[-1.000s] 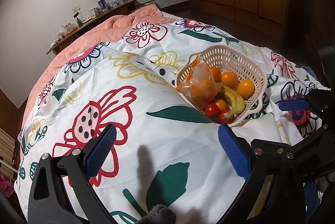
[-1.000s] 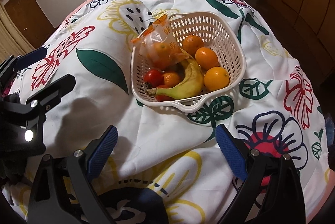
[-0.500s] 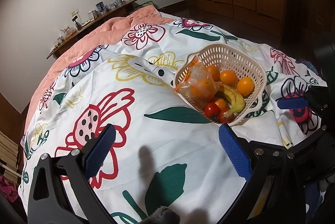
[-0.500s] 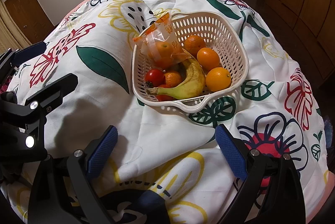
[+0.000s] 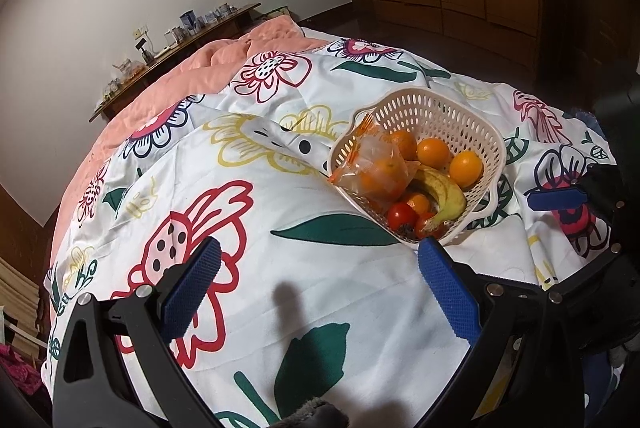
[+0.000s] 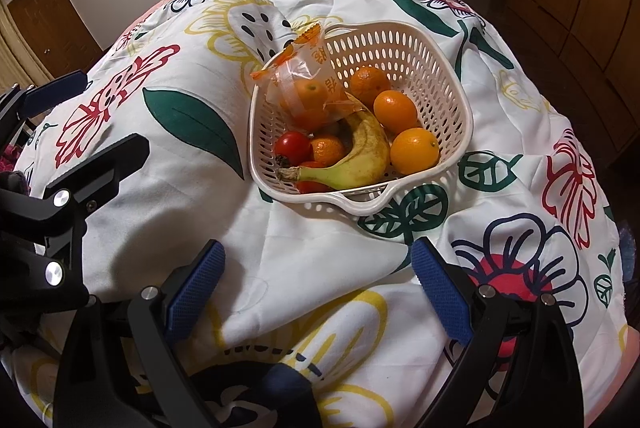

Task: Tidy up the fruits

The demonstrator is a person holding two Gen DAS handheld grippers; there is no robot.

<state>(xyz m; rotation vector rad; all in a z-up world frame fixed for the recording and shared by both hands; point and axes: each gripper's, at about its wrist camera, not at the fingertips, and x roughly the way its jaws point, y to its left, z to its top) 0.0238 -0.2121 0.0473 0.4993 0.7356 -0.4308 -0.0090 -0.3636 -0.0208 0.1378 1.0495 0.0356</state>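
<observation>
Setting: a bed covered by a white floral quilt (image 6: 320, 248), with a peach blanket (image 5: 208, 67) at the far end and a wooden shelf of small items (image 5: 172, 43) along the wall.
Basket: a cream perforated plastic basket (image 6: 400, 43) rested on the quilt, ahead of both grippers and apart from each.
Fruit in basket: a banana (image 6: 360, 155) curved across the near side, its stem pointing left in the right wrist view; three loose oranges (image 6: 395, 111) lay along the right side; a small mandarin (image 6: 327, 149) sat beside a red tomato (image 6: 292, 147), with more red fruit partly hidden under the banana.
Bag: a clear plastic bag with orange print (image 6: 308, 83) leaned over the basket's left rim, holding what looked like oranges, though the count was unclear through the film.
Left gripper (image 5: 318, 286): released, blue pads spread wide, hovering over bare quilt short of the basket, holding nothing.
Right gripper (image 6: 316, 288): likewise released and empty, its pads wide apart above the quilt, near the basket's handle edge (image 6: 360, 195).
Cross view: each gripper appeared at the edge of the other's camera.
</observation>
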